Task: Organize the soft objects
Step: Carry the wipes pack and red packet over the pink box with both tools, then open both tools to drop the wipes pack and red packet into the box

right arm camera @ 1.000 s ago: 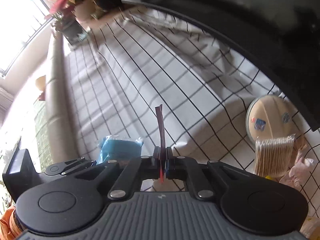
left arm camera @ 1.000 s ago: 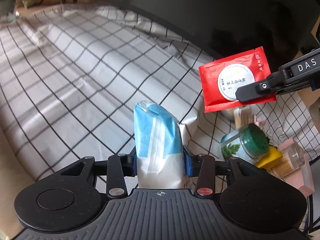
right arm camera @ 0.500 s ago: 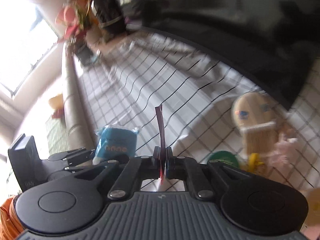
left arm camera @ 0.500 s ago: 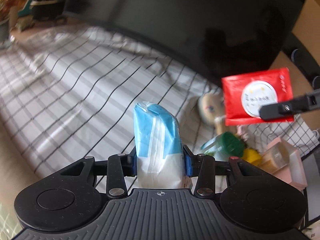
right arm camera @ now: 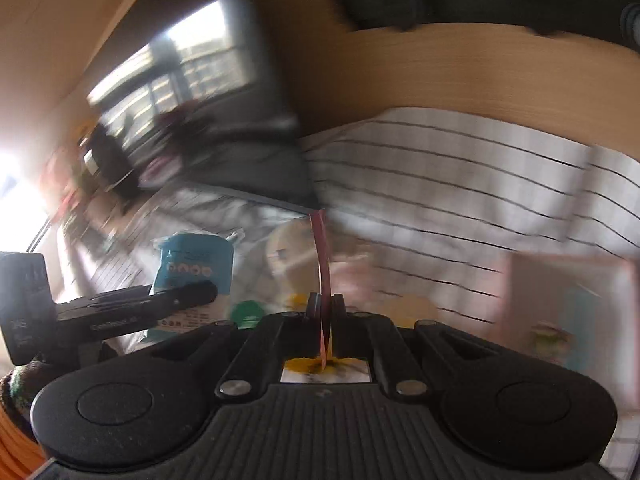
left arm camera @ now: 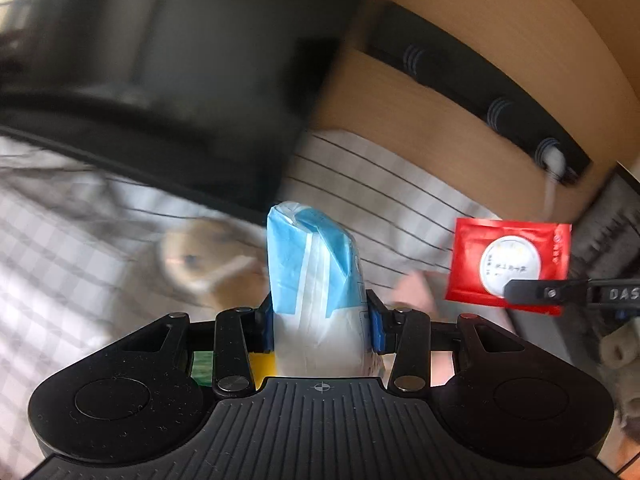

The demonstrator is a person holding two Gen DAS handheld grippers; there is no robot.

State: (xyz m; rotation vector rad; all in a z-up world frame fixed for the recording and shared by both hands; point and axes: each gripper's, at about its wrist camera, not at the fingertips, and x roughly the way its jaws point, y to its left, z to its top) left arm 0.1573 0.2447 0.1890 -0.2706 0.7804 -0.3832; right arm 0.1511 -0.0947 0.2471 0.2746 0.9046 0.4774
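Note:
My left gripper [left arm camera: 318, 312] is shut on a blue and white tissue pack [left arm camera: 316, 280], held upright above the checked cloth [left arm camera: 384, 204]. The pack also shows in the right wrist view [right arm camera: 192, 268], with the left gripper's finger [right arm camera: 176, 300] across it. My right gripper [right arm camera: 325, 308] is shut on a flat red sachet [right arm camera: 322, 256], seen edge-on. In the left wrist view the red sachet [left arm camera: 508, 264] with a white round label hangs at the right, pinched by the right gripper's fingers [left arm camera: 532, 292].
A round doll face [left arm camera: 192, 260] lies blurred on the cloth beyond the pack. A green-lidded jar [right arm camera: 248, 314] and yellow item [right arm camera: 298, 300] sit below. A pink box [right arm camera: 568, 300] is at the right. A wooden panel [left arm camera: 460, 120] and dark screen [left arm camera: 180, 80] stand behind.
Both grippers have swung to the right, still holding their items. The view now faces the wooden panel and pink box; the doll face has shifted left. The frames are motion-blurred.

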